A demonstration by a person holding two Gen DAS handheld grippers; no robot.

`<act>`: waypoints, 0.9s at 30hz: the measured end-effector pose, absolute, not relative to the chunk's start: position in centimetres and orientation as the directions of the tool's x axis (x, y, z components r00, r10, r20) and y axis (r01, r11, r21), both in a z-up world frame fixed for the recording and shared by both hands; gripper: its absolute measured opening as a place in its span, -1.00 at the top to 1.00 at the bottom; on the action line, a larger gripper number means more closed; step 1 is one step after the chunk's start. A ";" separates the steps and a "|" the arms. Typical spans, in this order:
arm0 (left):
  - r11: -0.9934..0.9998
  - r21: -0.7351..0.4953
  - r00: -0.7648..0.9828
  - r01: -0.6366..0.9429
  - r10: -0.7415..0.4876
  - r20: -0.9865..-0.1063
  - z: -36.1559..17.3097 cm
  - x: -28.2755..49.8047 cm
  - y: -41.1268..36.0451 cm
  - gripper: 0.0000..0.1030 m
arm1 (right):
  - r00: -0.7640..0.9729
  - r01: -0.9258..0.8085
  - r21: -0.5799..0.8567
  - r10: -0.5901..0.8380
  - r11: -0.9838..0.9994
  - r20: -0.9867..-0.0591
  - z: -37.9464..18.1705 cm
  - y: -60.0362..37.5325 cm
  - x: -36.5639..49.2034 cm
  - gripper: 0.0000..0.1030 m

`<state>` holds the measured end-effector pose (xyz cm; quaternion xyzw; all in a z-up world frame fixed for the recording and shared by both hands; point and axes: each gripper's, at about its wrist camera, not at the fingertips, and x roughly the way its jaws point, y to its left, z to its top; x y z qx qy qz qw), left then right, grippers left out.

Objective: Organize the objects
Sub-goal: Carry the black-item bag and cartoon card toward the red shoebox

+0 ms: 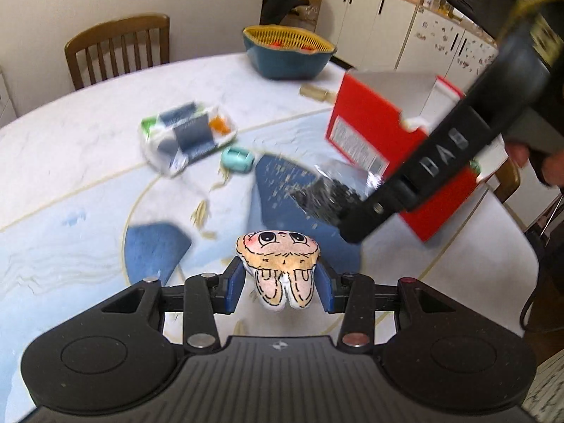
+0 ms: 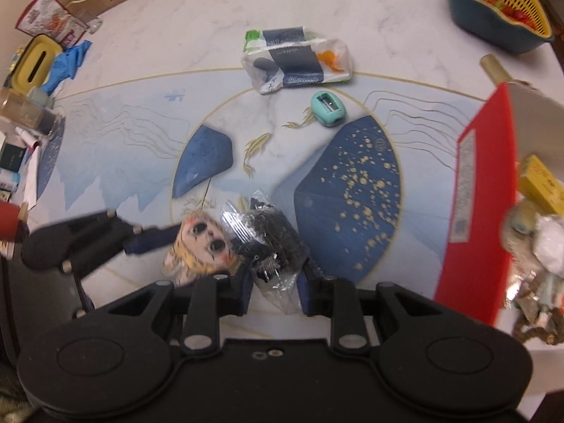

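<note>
The left gripper (image 1: 280,283) was clamped on a small soft plush charm printed with a wide-eyed cartoon face (image 1: 278,268), held clear above the table (image 1: 88,134). The right gripper (image 2: 275,283) was closed on a crinkly clear plastic packet of dark contents (image 2: 264,243), also lifted off the surface. Just to the right stood an open red cardboard box (image 2: 476,211), which already held a yellow carton (image 2: 539,183) and some crumpled wrappers, so the sorting looked partly done. Still lying loose on the table were a white and navy tissue pack (image 2: 296,60), a teal pencil sharpener (image 2: 328,107) and a short brass-coloured tube (image 2: 497,68). A blue bowl with a yellow strainer insert (image 2: 500,3) sat at the far edge. The box's interior was largely cut off by the frame, the packet's contents could not be identified, and the left view was blurred.
</note>
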<state>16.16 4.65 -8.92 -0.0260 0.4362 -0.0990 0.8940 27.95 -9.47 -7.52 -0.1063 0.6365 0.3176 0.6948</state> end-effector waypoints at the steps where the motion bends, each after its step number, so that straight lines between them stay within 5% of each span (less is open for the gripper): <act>1: 0.979 -0.132 0.605 0.158 -0.201 -0.770 -8.4 16.3 4.3 0.19 | -0.005 -0.580 0.258 0.313 0.773 -0.950 -6.9 -10.0 27.7 0.53; 27: 0.989 -0.097 0.626 0.114 -0.148 -0.766 -1.4 22.5 -10.2 0.19 | 0.173 -0.566 0.264 0.425 0.781 -0.888 -1.5 -27.7 27.8 0.52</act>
